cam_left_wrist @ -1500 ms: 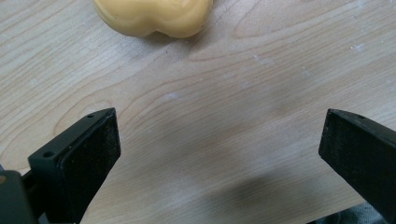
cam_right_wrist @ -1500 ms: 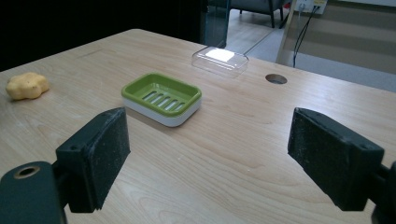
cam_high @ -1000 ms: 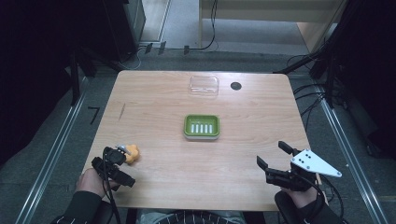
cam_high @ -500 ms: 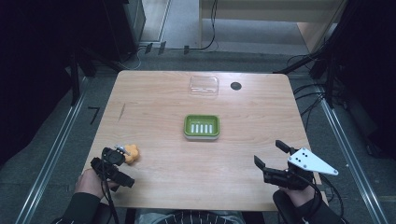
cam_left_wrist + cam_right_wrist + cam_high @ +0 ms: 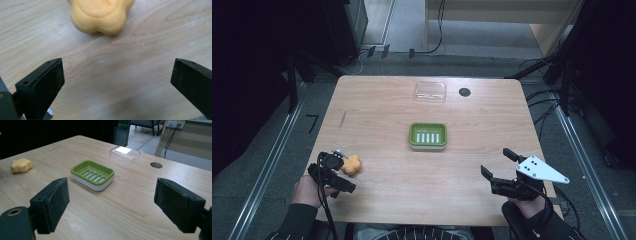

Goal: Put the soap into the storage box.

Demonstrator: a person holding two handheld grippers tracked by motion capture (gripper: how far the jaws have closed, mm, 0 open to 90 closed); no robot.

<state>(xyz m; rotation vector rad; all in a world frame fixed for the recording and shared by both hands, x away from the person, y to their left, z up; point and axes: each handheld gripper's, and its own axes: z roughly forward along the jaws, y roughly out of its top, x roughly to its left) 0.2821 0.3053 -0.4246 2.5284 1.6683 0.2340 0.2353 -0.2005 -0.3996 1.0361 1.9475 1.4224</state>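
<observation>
At the near left corner of the surface (image 5: 382,100), the orange soap (image 5: 352,165) lay just beyond the left gripper (image 5: 117,82), whose fingers (image 5: 42,87) stood spread wide with bare wood between them and nothing held. In the left gripper view the soap sat ahead of the fingertips and left of the midline, so a straight advance risked one finger catching its lobed side and shoving it along the wood rather than bracketing it. Its rounded, smooth-looking form suggested it could squirt out of a pinch placed too near its edge, though its actual slickness could not be judged from these views. The soap also lay close to the surface's left and near edges, so a clumsy nudge might have sent it toward the floor. The right gripper (image 5: 112,202) hung over the near right part, its fingers likewise spread and empty, facing the green dish (image 5: 93,174), which sat near the middle, well apart from the soap. The clear lid (image 5: 125,153) rested farther back, beside a small round hole (image 5: 156,165). A long carry to the dish would give a weak grip time to fail.
</observation>
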